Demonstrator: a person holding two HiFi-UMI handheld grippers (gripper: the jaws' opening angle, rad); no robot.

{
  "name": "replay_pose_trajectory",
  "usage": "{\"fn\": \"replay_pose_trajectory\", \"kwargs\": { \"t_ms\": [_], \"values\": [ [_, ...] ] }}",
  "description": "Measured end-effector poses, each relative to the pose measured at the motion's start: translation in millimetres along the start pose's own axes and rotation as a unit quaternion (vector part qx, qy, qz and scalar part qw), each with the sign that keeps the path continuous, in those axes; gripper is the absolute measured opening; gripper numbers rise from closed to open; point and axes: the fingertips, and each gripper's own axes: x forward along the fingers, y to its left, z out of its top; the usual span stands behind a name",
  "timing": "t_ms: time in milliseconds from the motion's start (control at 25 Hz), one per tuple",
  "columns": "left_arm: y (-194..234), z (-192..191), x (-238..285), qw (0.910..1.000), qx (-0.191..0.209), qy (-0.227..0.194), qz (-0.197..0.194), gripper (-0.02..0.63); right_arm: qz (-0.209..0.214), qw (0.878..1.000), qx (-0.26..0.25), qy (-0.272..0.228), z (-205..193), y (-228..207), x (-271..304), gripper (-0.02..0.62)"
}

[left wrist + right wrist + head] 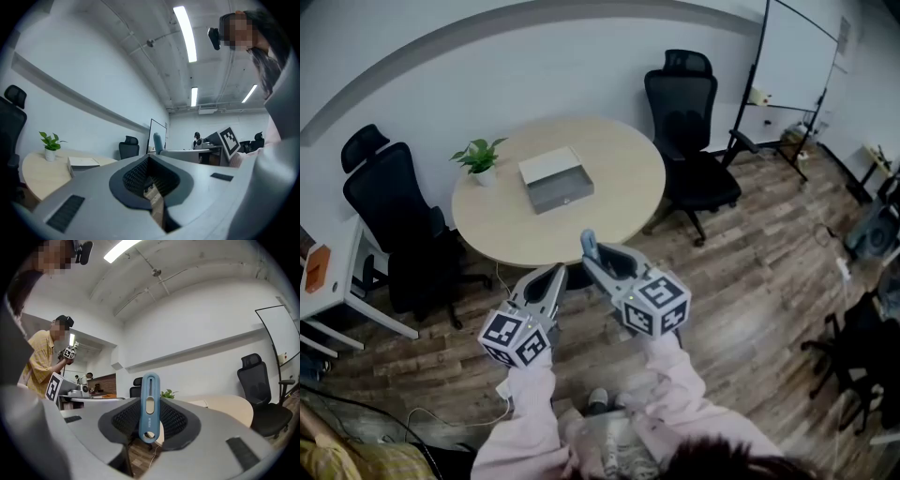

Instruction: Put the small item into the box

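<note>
- An office with a wood floor: a round, pale table stands at the far side, a black office chair to its left and a second chair to its right. A whiteboard stands in the far right corner.
- On the table sits the grey box, pale on top, near the middle. A potted plant stands just to its left, near the table's edge.
- A person in pale pink sleeves stands on the near side of the table, holding both tools out level, side by side.
- The right tool pinches the small item, a slim blue piece with a slot and a hole at its lower end. It is held upright between the jaws, its top rising above them.
- The left tool has its jaws pressed together with nothing between them.
- In the right gripper view, another person in a yellow shirt stands off to one side, holding a marked device.
- Progress, as judged from the scene: the item is already picked up and secure in the grip, but it hangs over the floor, short of the table's near edge and well apart from the box.
- Left to do: carry the item over the table, bring it above the box, and let it go inside. Nothing yet shows in the box from here.
</note>
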Motion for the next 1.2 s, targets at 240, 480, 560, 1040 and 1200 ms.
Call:
{"fn": "replay_pose_trajectory", "kwargs": {
  "t_ms": [240, 480, 560, 1040, 1200],
  "values": [
    [-13, -8, 2, 1.0, -0.003, 0.0, 0.007, 0.009, 0.002, 1.0, 0.005, -0.003, -5, -9, -11, 0.126],
    [-13, -15, 1, 0.9996, -0.015, -0.002, 0.024, 0.009, 0.004, 1.0, 0.01, 0.001, -8, -17, -14, 0.126],
    [-13, -13, 3, 0.9995, -0.017, -0.003, 0.027, 0.009, 0.006, 1.0, 0.009, -0.001, -7, -20, -14, 0.126],
    [23, -17, 27, 0.999, -0.029, -0.001, 0.034, 0.009, 0.009, 1.0, 0.02, 0.012, -14, -43, 18, 0.126],
    [42, -19, 43, 0.9991, -0.031, 0.002, 0.027, 0.009, 0.006, 1.0, 0.022, 0.015, -15, -60, 36, 0.126]
  ]
}}
